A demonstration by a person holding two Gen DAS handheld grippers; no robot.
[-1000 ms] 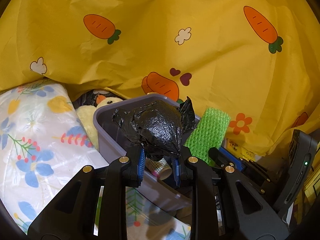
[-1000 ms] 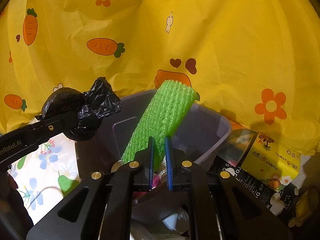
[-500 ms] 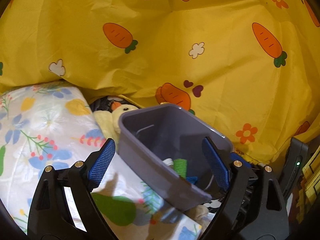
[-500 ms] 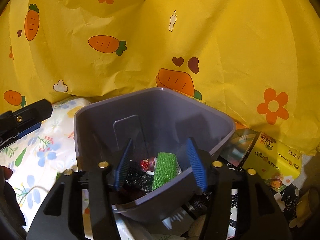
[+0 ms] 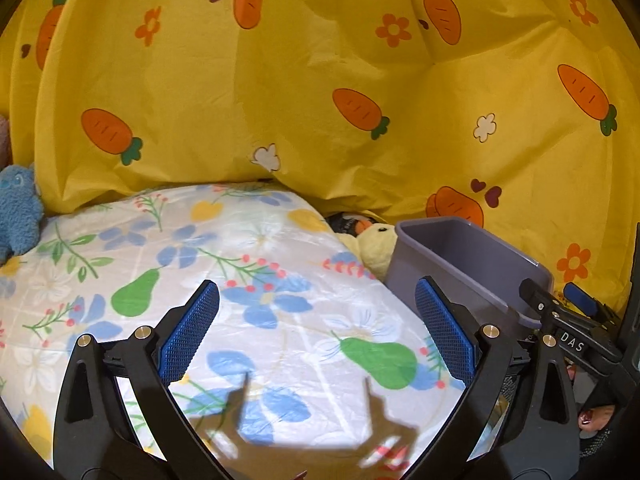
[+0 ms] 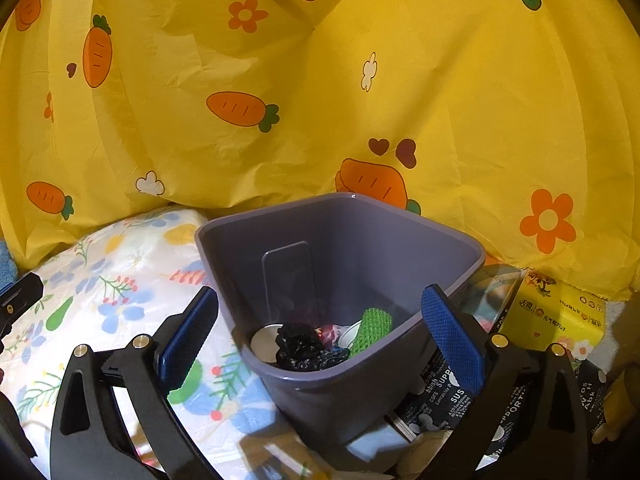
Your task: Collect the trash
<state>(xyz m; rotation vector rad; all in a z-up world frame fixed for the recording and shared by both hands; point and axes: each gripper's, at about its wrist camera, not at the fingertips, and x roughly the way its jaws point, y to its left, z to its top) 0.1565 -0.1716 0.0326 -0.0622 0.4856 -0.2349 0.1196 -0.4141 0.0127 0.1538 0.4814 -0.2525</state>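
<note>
Left hand-held gripper (image 5: pixel 316 328) over floral sheet (image 5: pixel 248 264), jaws still spreading wide, nothing between them. Right hand-held gripper (image 6: pixel 320 332) likewise opening, empty, straddling grey bin (image 6: pixel 400 236). Inside bin: black plastic bag (image 6: pixel 300 346) left, green foam net (image 6: pixel 372 326) right.

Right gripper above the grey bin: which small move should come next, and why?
Probably draw the right gripper back from the grey bin. Its jaws are opening with nothing between them, and the black bag and green foam net already lie inside the bin. The left gripper is also opening, empty over the floral cloth.
</note>
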